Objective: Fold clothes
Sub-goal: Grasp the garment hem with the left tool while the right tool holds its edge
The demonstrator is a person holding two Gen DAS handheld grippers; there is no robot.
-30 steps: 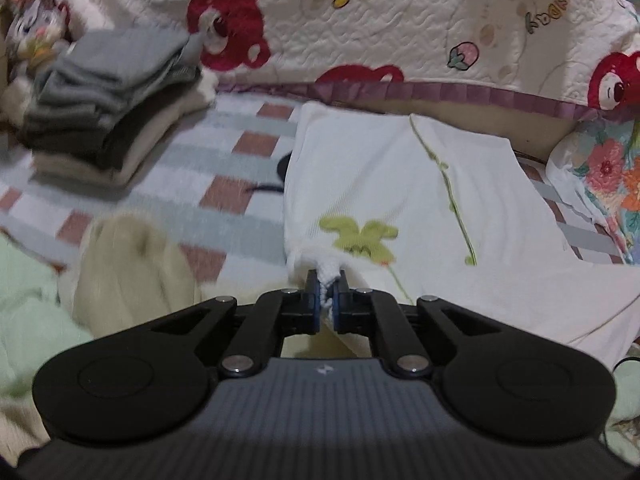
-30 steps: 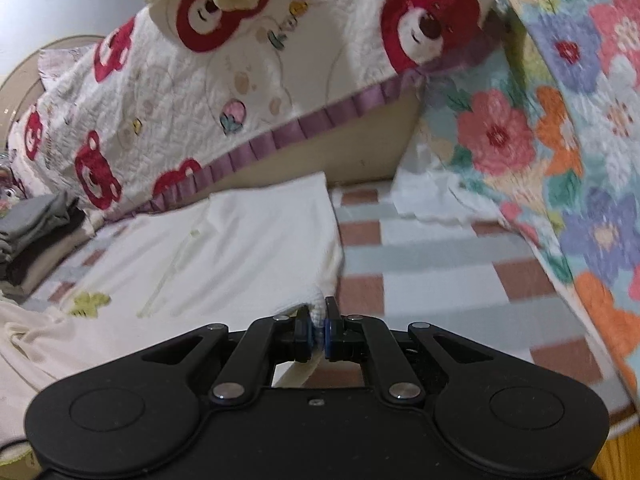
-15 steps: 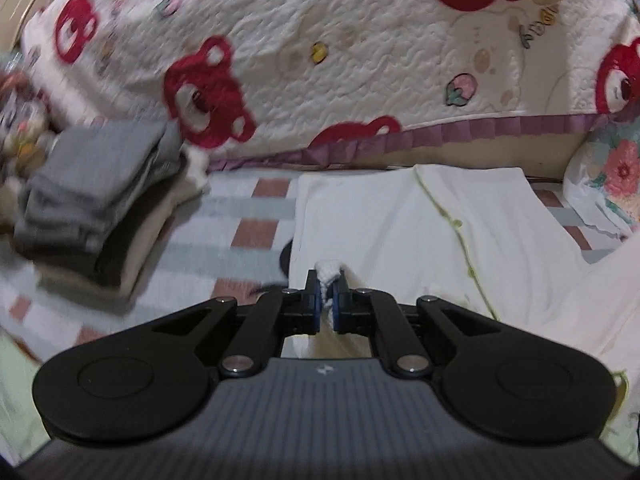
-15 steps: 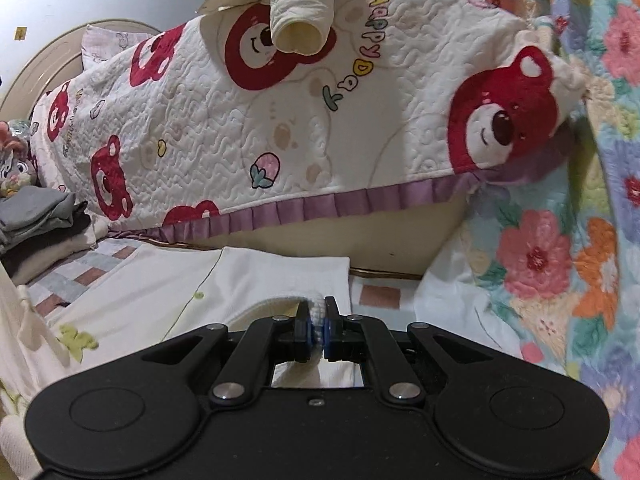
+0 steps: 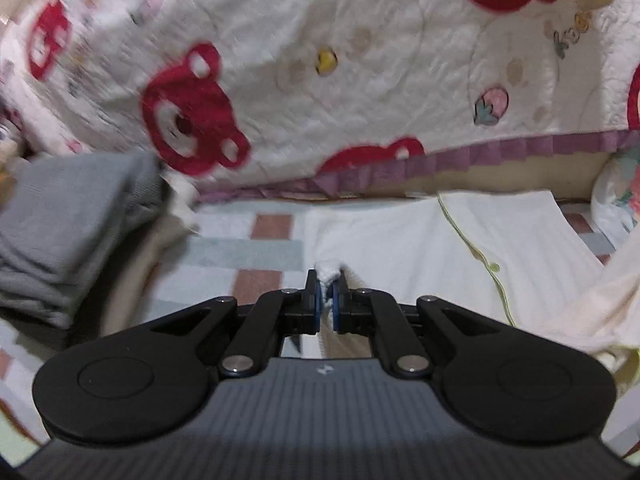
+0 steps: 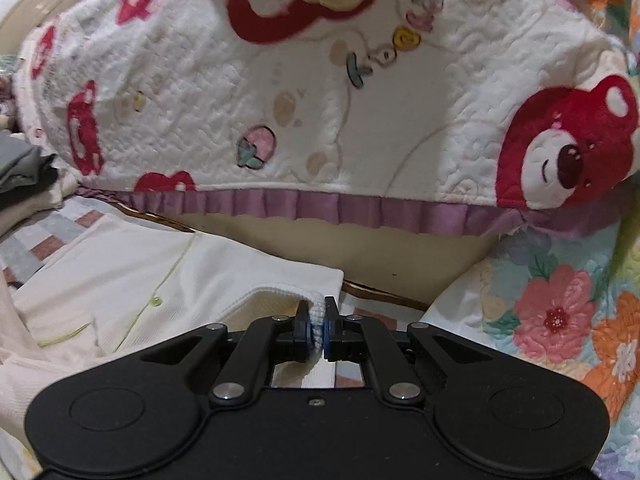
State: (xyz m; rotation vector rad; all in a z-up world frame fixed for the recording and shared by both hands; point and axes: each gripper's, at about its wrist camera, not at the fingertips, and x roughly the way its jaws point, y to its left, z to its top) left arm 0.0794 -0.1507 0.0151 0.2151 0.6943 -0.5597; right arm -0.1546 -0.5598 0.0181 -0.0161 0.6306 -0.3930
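Checked mat (image 5: 256, 254) on the floor, w/ a bear-print quilt (image 5: 360, 80) hanging down behind it and a flowered quilt (image 6: 560, 312) off to the right. Your white garment (image 5: 420, 248) lies spread on the mat, far edge up against the quilt's purple frill (image 6: 320, 206); a thin green line w/ small buttons runs down it. Your left gripper (image 5: 326, 296) is pinched tight on a bunched bit of the garment's near-left edge. Your right gripper (image 6: 317, 326) is clamped on a ribbed hem at the near-right, that part lifted off the layer below. Folded pile of grey and beige clothes (image 5: 68, 240) sits to the left, apart from the garment.
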